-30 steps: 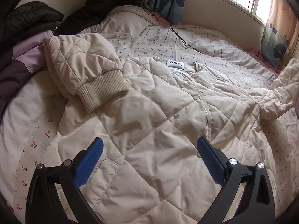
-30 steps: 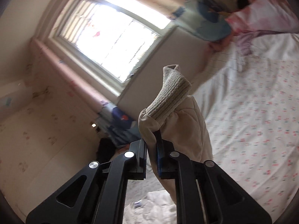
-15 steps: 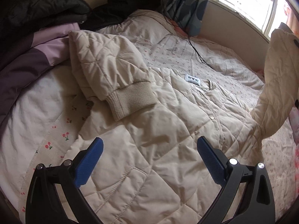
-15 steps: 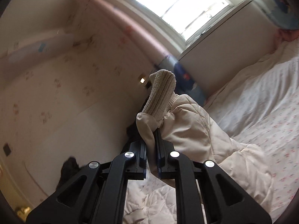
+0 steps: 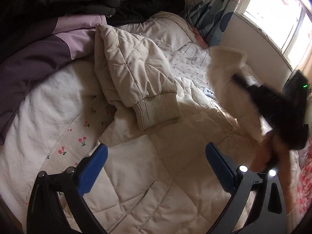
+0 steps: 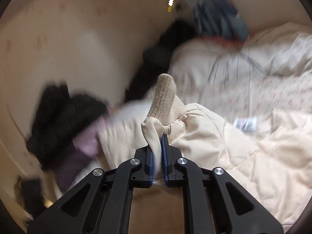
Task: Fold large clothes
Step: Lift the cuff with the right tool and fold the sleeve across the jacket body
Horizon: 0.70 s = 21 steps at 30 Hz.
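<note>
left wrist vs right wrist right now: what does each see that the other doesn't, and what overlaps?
Left wrist only: the open left gripper over the cream jacket, the sleeve already folded across it with its ribbed cuff, and the window.

Right wrist only: the pads of the right gripper pinching the other sleeve just below its own cuff.

Both: the jacket, its neck label, the cherry-print bedding, the purple and black clothes, and the right gripper, blurred in the left view.
</note>
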### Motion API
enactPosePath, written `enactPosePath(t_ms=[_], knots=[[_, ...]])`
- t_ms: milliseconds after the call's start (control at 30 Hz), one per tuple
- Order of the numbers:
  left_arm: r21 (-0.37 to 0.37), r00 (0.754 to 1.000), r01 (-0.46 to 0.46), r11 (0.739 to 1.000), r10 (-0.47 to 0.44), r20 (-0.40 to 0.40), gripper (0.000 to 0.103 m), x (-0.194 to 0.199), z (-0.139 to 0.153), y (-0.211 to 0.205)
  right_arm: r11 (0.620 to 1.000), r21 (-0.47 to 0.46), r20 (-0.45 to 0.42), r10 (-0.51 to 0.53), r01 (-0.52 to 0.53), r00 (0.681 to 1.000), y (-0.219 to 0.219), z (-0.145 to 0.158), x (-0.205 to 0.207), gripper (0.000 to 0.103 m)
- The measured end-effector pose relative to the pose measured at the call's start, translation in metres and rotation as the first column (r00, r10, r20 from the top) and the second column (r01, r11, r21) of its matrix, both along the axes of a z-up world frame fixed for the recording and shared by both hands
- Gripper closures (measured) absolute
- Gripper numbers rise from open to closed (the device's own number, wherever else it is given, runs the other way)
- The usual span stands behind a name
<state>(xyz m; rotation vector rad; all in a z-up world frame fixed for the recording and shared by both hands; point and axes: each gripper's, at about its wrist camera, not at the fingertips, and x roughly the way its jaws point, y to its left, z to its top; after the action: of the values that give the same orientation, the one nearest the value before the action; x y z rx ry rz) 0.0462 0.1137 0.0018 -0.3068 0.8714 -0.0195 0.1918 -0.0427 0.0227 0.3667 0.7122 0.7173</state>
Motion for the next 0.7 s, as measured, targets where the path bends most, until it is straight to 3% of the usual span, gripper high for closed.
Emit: enactPosePath(t_ms=[133, 233, 300, 333, 367, 433, 567, 700], knots=[[-0.004, 1.000, 0.004, 1.000, -0.004, -0.006, 0.007, 0.001, 0.000, 0.002, 0.993, -0.077, -0.219, 0.069, -0.087, 0.973, 0.021, -0.067, 0.003, 0.089], [-0.007, 1.000, 0.000, 1.000, 0.000, -0.010, 0.007, 0.000, -0.001, 0.004, 0.996, -0.040, -0.219, 0.072, -0.082, 0.973, 0.015, -0.066, -0.011, 0.086], [-0.011, 1.000, -0.004, 1.000, 0.004, -0.010, 0.007, 0.000, 0.000, 0.005, 0.992, 0.018, -0.223, 0.127, -0.126, 0.966, 0.010, -0.058, -0.019, 0.052], [-0.013, 1.000, -0.006, 1.000, 0.005, -0.009, 0.007, 0.001, 0.000, 0.005, 0.988, 0.000, -0.208, 0.152, -0.155, 0.966, 0.012, -0.053, -0.023, 0.019], [-0.014, 1.000, -0.004, 1.000, 0.004, -0.009, 0.007, 0.002, 0.000, 0.004, 0.982, -0.044, -0.196, 0.171, -0.183, 0.966, 0.016, -0.050, -0.026, 0.013], [-0.007, 1.000, 0.004, 1.000, -0.004, -0.012, 0.007, 0.003, 0.000, 0.000, 0.977, -0.087, -0.180, 0.177, -0.195, 0.968, 0.018, -0.040, -0.030, 0.013], [0.005, 1.000, 0.013, 1.000, -0.013, -0.013, 0.007, 0.002, -0.001, -0.004, 0.994, -0.017, -0.100, 0.108, -0.110, 0.989, -0.004, -0.024, -0.036, 0.012], [-0.008, 1.000, 0.005, 1.000, -0.005, -0.024, 0.007, 0.005, -0.004, -0.004, 0.992, -0.121, -0.268, 0.010, -0.044, 0.963, 0.003, -0.071, 0.012, 0.012]])
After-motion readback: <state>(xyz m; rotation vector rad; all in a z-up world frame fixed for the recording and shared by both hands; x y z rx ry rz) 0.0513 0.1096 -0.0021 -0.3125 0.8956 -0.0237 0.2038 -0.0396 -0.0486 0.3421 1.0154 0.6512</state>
